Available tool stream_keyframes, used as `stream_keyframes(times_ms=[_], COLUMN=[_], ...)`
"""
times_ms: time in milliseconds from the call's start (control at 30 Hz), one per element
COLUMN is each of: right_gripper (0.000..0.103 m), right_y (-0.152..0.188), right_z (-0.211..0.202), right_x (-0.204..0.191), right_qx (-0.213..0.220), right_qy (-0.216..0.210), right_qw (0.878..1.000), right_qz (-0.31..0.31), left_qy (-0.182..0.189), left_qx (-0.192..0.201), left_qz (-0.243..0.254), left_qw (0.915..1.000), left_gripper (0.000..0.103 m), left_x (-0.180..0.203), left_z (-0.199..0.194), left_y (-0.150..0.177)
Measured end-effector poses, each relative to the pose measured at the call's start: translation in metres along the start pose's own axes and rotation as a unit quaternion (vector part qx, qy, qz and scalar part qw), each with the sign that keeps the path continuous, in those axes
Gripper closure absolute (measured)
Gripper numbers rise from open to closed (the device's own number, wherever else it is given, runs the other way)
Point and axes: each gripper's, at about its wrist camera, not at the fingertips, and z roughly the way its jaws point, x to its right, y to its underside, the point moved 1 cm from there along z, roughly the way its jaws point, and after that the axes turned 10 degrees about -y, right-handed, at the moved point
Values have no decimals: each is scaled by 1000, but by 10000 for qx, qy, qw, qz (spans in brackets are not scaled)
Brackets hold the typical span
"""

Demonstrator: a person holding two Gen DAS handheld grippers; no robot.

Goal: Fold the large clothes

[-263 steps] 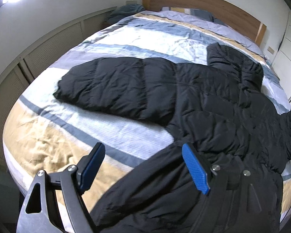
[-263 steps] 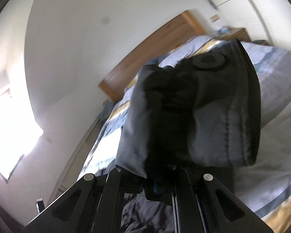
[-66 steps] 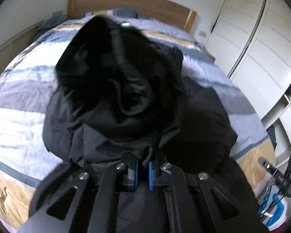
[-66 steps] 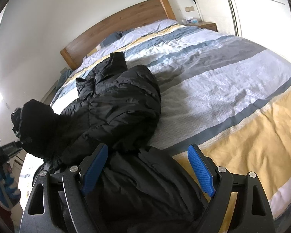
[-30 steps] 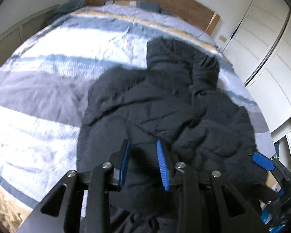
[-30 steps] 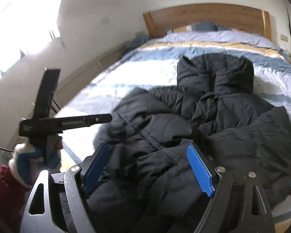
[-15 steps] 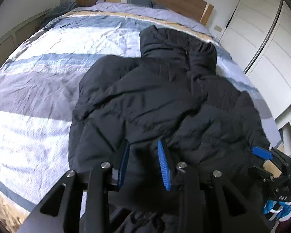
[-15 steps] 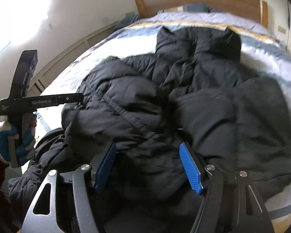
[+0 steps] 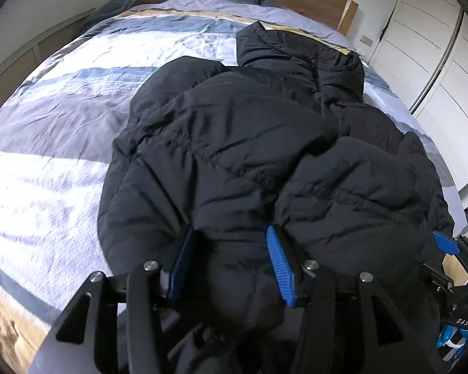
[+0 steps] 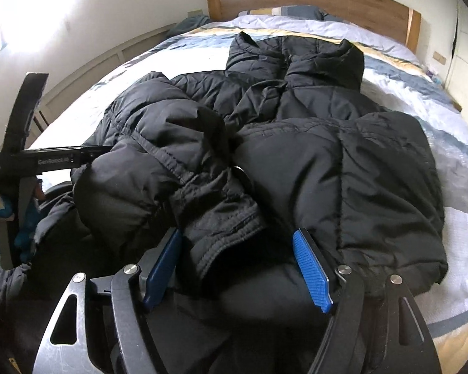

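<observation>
A black puffer jacket (image 9: 234, 143) lies on the striped bed with its collar toward the headboard and both sleeves folded in over its front; it also shows in the right wrist view (image 10: 312, 155). My left gripper (image 9: 231, 261) is open, its blue pads (image 9: 279, 268) on either side of the jacket's lower part, at the left sleeve's end. My right gripper (image 10: 237, 265) is open over the lower part, with a sleeve cuff (image 10: 221, 227) between its fingers. The right gripper also shows at the left wrist view's right edge (image 9: 446, 246), and the left gripper's body at the left of the right wrist view (image 10: 40, 162).
The bed (image 9: 46, 118) has a blue, white and tan striped cover and a wooden headboard (image 10: 312, 0). White wardrobe doors (image 9: 436, 62) stand to the right of the bed. A low panelled wall unit (image 10: 109, 59) runs along the left side.
Both grippers have moved lower and closer to the jacket's near part. The left jaws have opened wider and the right jaws stay open. The sleeves lie folded over the front.
</observation>
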Motion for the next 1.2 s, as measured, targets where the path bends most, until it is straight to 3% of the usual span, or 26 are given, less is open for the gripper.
stream_keyframes(times_ms=[333, 867, 1067, 1200], right_gripper=[31, 31, 31, 29], right_y=[11, 16, 17, 10], right_z=[-20, -39, -43, -54], right_x=[-2, 8, 23, 51], right_qx=[114, 240, 224, 247], right_qy=[98, 153, 96, 122], right_qw=[9999, 9996, 9997, 9995], right_qz=[-59, -38, 54, 148], left_qy=[-274, -210, -12, 22], left_qx=[-79, -331, -68, 87], left_qz=[19, -203, -81, 101], left_qw=[9996, 9990, 9999, 9999], left_gripper=[52, 42, 42, 42], left_x=[1, -2, -8, -20], left_z=[-28, -41, -62, -73], left_y=[23, 46, 39, 14])
